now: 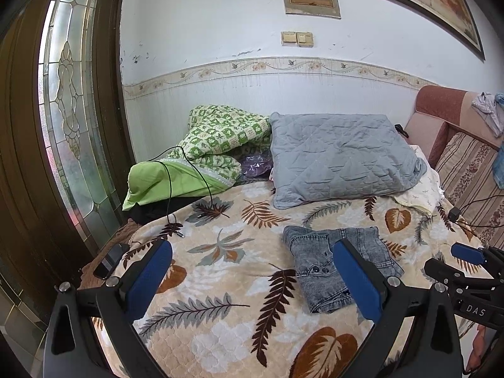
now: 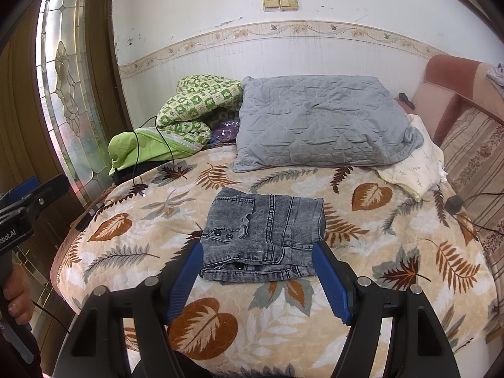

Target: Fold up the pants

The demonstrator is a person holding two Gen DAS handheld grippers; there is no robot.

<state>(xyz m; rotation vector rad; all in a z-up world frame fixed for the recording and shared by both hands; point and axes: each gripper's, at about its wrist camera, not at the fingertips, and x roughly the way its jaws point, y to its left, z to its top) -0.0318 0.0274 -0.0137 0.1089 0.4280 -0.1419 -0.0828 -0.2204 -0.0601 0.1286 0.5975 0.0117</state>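
Left hand-held gripper [image 1: 252,278]: jaws spread wide, blue pads apart, nothing between them, touching nothing; it hangs above the bed [image 1: 220,321], its right pad overlapping the jeans [image 1: 318,253] in view only.

Right hand-held gripper [image 2: 257,278]: jaws wide apart, empty, held just short of the jeans' near edge; no pad presses the cloth. In the left wrist view it shows at the right edge [image 1: 466,253].

Jeans [image 2: 267,233]: grey washed denim, folded into a compact, nearly square packet, lying flat on the leaf-print cover at mid-bed, nearer the front edge. Long axis runs roughly front to back; waistband buttons sit at the near left, seams run away toward the pillow [image 2: 318,119].

Pillow: grey, quilted, against the wall. Green quilt [image 2: 195,104] beside it, left.
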